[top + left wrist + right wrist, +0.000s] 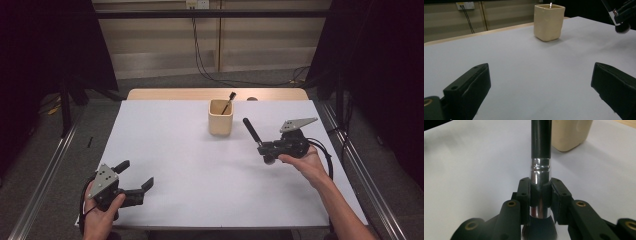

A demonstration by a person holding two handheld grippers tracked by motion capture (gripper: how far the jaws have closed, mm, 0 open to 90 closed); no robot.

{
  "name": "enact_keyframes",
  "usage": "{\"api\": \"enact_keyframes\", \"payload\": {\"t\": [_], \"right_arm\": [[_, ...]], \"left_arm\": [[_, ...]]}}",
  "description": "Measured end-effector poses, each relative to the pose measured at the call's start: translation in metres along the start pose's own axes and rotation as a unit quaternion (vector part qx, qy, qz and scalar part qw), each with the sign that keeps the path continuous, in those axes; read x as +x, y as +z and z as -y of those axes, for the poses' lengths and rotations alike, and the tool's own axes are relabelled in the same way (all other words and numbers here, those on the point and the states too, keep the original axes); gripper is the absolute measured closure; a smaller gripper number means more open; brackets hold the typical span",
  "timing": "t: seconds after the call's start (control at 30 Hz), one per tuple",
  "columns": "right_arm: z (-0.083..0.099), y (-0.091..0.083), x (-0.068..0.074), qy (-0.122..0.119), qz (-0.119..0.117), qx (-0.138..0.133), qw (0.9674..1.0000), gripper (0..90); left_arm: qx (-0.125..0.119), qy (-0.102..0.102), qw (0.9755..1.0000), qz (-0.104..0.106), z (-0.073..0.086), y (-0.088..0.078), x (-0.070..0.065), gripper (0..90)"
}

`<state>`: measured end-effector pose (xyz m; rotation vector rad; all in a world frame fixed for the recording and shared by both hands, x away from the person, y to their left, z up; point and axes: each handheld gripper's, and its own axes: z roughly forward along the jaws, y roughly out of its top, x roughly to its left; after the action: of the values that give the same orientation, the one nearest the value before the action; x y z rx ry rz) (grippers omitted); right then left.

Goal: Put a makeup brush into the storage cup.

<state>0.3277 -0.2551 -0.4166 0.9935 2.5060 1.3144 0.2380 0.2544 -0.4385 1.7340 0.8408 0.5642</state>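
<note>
While clamped, brush (540, 157) handle aims cupward (570, 133).

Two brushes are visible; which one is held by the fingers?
The thick black brush with the silver collar, clamped in the right gripper; the thin brush stands in the beige cup.

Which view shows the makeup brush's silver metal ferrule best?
Right gripper view: the black-handled makeup brush's silver metal ferrule sits close up, clamped between the right hand-held gripper jaws. High view shows the brush as a small dark stick; left gripper view catches its bristle tip at the edge.
</note>
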Motion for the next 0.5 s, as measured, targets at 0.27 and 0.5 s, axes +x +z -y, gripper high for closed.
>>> {"api": "enact_keyframes", "payload": {"t": [0.27,0.5], "right_arm": [[-0.002,0.007,0.011,-0.02,-0.025,0.012,0.9994,71.5],[-0.009,0.015,0.025,-0.05,-0.052,0.03,0.9969,71.5]], "left_arm": [[0.007,0.012,0.9998,0.013,-0.002,0.005,-0.004,2.6],[0.008,0.015,0.9996,0.021,-0.006,0.011,-0.007,2.6]]}}
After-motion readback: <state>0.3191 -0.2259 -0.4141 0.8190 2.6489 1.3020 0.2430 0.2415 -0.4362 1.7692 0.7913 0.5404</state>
